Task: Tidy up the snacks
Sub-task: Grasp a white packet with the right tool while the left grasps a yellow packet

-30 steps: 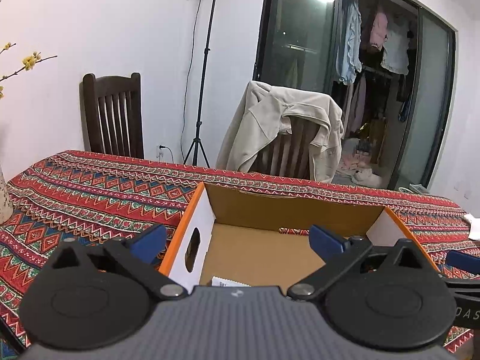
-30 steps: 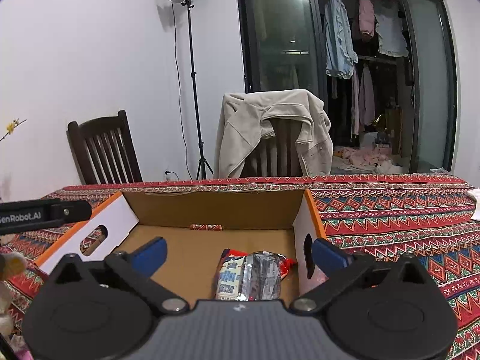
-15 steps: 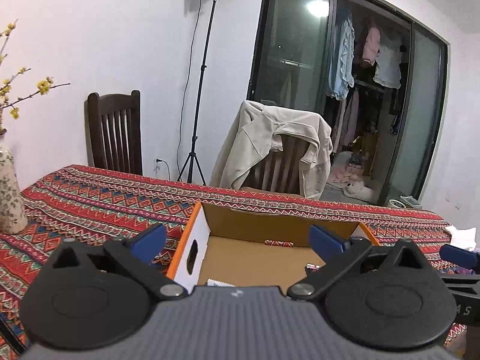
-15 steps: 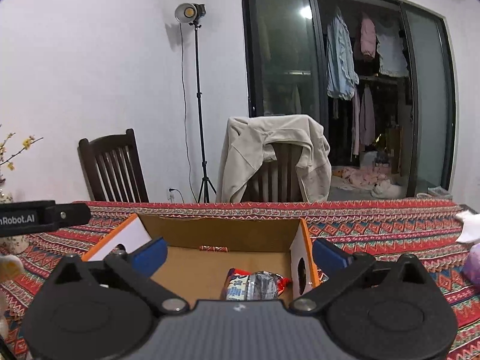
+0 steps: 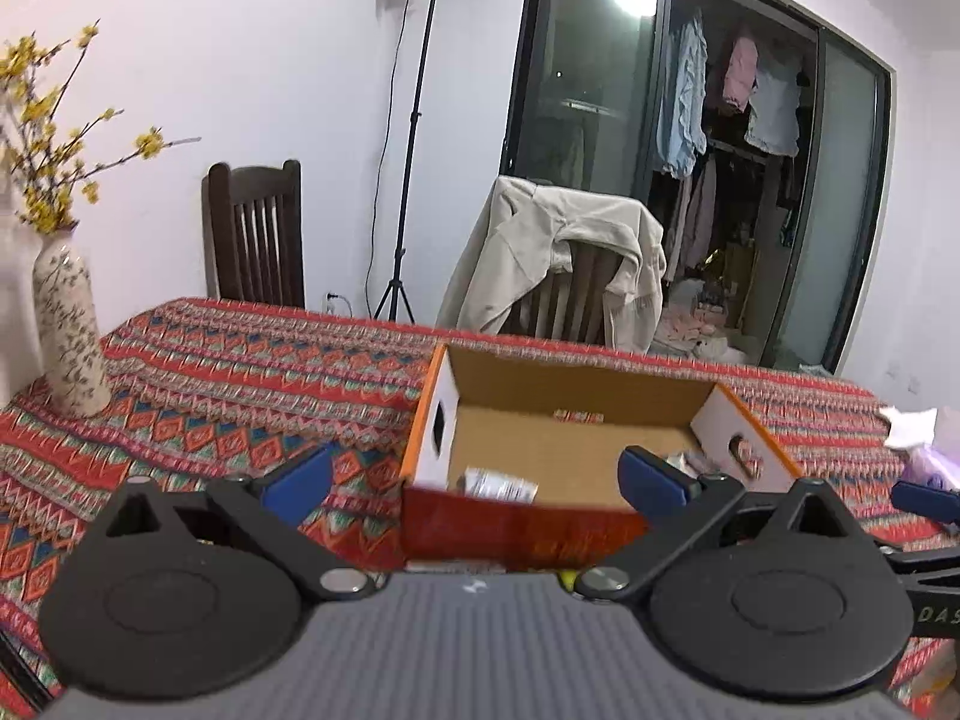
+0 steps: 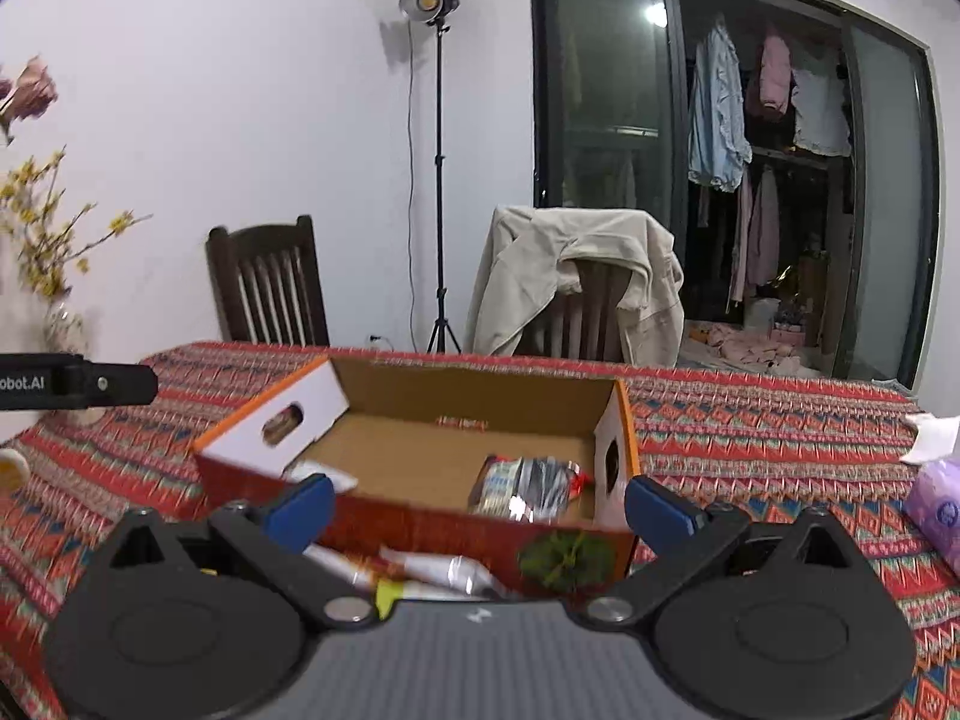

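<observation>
Snacks lie inside the box at its right end, more loose packets just before its near wall, long axes crosswise, nearest the right claw; both it and the left claw gape empty.

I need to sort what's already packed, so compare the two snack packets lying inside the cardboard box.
The silver-and-red snack pack lies against the right end wall of the cardboard box; the white packet lies near the left end, by the front wall. The silver-and-red snack pack looks bulky, shiny and crinkled; the white packet looks flat and pale, partly hidden by the front wall. Both rest on the box floor, and neither gripper touches them.
</observation>
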Demonstrator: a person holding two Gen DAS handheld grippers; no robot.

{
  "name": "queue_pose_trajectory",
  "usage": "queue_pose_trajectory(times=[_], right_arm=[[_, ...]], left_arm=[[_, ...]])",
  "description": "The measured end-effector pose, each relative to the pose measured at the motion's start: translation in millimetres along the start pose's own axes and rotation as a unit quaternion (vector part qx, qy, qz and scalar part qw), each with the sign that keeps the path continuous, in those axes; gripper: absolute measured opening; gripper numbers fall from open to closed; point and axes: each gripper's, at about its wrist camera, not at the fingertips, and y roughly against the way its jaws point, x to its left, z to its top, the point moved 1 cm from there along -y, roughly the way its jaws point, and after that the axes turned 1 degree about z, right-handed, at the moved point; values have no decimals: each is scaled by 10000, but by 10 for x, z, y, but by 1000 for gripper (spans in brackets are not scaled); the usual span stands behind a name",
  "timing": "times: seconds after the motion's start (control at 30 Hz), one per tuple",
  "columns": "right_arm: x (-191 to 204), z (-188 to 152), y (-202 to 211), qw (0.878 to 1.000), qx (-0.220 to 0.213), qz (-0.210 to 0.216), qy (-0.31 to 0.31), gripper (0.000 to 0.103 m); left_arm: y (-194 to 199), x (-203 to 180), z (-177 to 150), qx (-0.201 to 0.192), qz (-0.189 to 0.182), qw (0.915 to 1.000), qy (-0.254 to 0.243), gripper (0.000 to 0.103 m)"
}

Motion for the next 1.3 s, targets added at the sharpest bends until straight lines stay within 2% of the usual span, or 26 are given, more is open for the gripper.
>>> queue_pose_trajectory(times=[0.4, 0.57, 0.73, 0.83, 0.93, 1.0, 1.03, 1.1, 1.17, 1.3], right_arm=[[248, -646, 284, 9983, 472, 316, 82, 103], [487, -696, 269, 9969, 534, 506, 282, 103], [727, -723, 53, 9952, 776, 405, 446, 101], [814, -710, -75, 9956, 809, 336, 338, 93], [866, -720, -165, 9951, 893, 336, 249, 77], [855, -748, -193, 9946, 954, 339, 222, 62], [856, -760, -198, 9941, 984, 404, 211, 59], [868, -775, -176, 9939, 962, 490, 234, 42], [898, -791, -139, 9940, 913, 519, 299, 34], [877, -802, -62, 9949, 805, 523, 305, 33]], left_arm=[[318, 306, -666, 334, 82, 9994, 6, 103], [378, 378, -762, 371, 134, 9992, 30, 103], [409, 417, -807, 421, 163, 9990, 29, 103], [410, 449, -832, 465, 161, 9988, 52, 103], [412, 472, -859, 504, 157, 9986, 75, 103], [402, 477, -879, 542, 136, 9984, 96, 103], [391, 475, -889, 573, 109, 9982, 109, 103], [369, 455, -908, 617, 58, 9980, 115, 103], [347, 426, -924, 652, 8, 9978, 120, 103], [330, 355, -946, 698, -76, 9975, 80, 103]])
